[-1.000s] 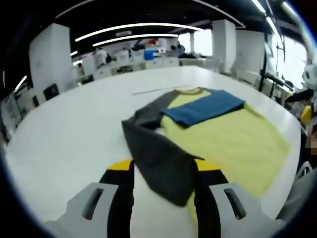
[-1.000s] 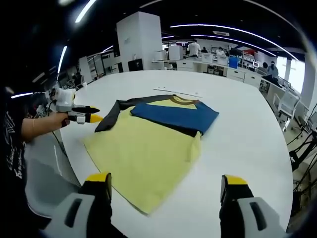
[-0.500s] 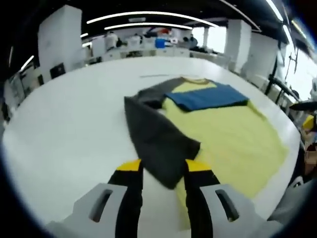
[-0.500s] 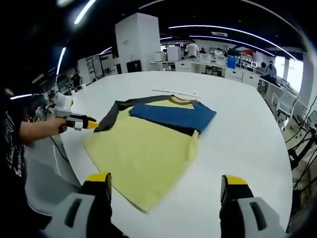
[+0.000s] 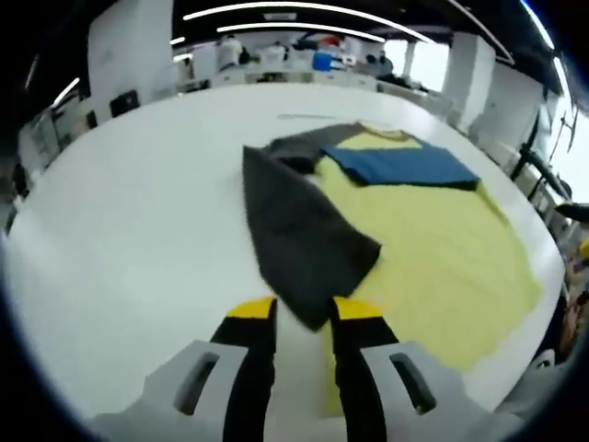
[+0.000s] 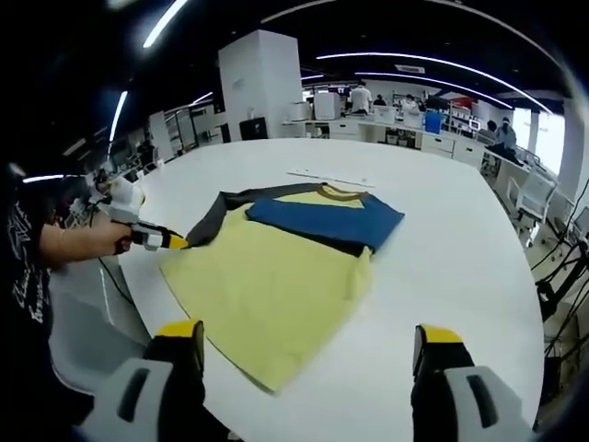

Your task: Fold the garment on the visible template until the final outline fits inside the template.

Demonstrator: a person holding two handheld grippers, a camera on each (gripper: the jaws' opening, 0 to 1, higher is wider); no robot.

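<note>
A yellow shirt (image 6: 276,281) lies flat on the white table (image 6: 460,276), its blue sleeve (image 6: 331,216) folded across the chest. The dark grey sleeve (image 5: 308,235) stretches out from the shoulder towards me in the left gripper view. My left gripper (image 5: 304,310) has its jaws drawn in close around that sleeve's cuff; from the right gripper view the left gripper (image 6: 156,238) sits at the sleeve's tip, held by a hand. My right gripper (image 6: 310,331) stands open above the shirt's near hem, holding nothing. A thin pale strip (image 6: 327,178) lies beyond the collar.
The table edge runs close under the left hand, with a grey chair (image 6: 83,341) below it. A white chair (image 6: 534,198) stands at the far right. Desks, a white pillar (image 6: 262,87) and people fill the room behind. Bare tabletop (image 5: 138,212) spreads left of the sleeve.
The left gripper's jaws have narrowed from wide apart to close around the grey cuff, and it has shifted nearer the sleeve. The right gripper has stayed open and almost still.
</note>
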